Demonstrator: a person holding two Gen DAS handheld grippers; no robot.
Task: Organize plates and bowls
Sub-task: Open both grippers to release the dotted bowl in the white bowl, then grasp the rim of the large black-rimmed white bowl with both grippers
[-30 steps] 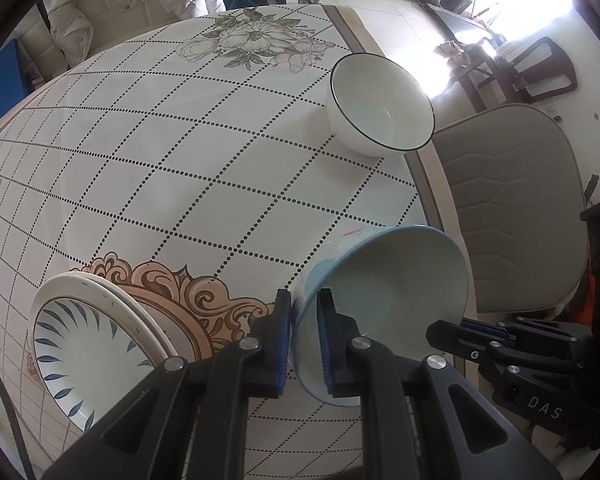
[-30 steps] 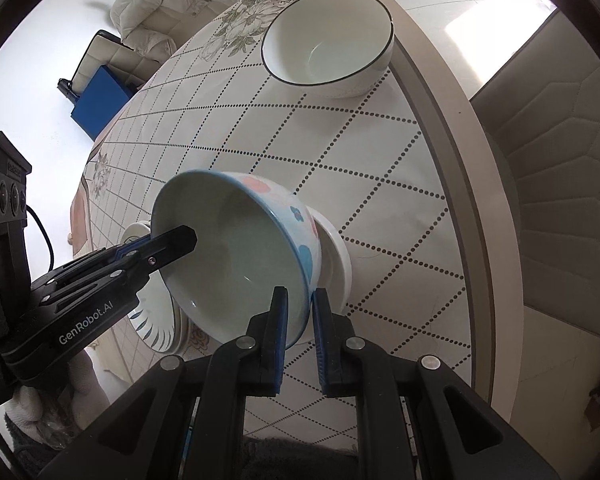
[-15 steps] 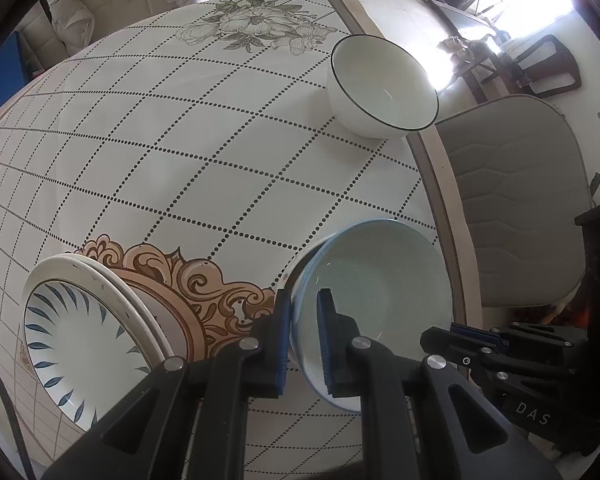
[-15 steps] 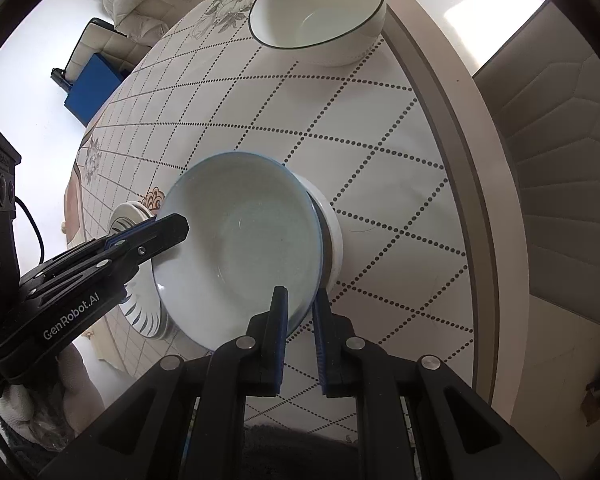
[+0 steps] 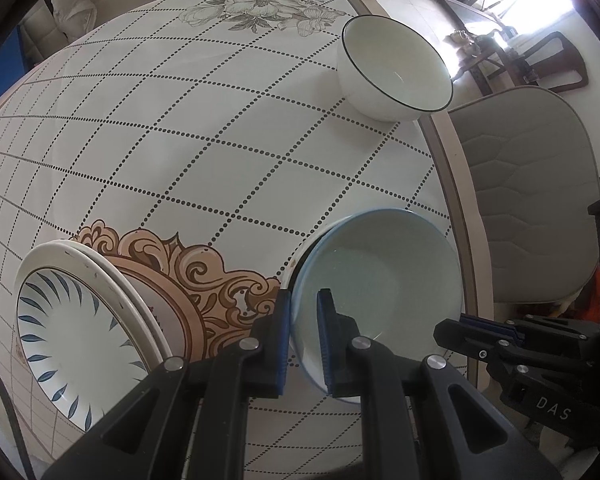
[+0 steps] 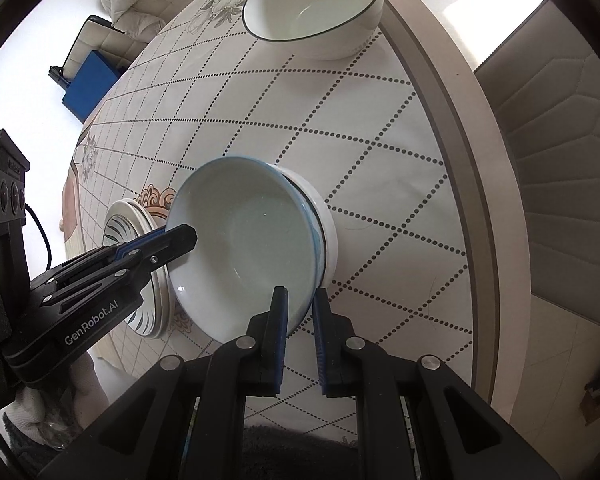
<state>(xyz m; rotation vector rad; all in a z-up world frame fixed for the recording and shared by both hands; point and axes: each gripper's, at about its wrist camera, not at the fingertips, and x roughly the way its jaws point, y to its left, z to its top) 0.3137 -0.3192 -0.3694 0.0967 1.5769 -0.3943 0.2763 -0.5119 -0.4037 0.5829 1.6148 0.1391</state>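
Note:
A pale blue-rimmed bowl [image 5: 384, 276] [image 6: 244, 248] sits nested in a white bowl [image 6: 328, 236] near the table's right edge. My left gripper [image 5: 303, 320] is shut on its near-left rim. My right gripper [image 6: 300, 308] is shut on its near rim; it also shows at the right of the left wrist view [image 5: 460, 326]. A white bowl with a thin black rim [image 5: 396, 68] [image 6: 316, 4] stands apart at the far right. A stack of plates with blue leaf marks [image 5: 80, 336] [image 6: 136, 248] lies at the left.
The round table [image 5: 180, 140] has a dotted-diamond cloth. A grey padded chair [image 5: 532, 208] stands close against the table's right edge. A sofa and a blue box [image 6: 88, 80] are beyond the far side.
The blue-rimmed bowl was tilted up on edge, held by both grippers. It has come down level and now sits nested in the white bowl.

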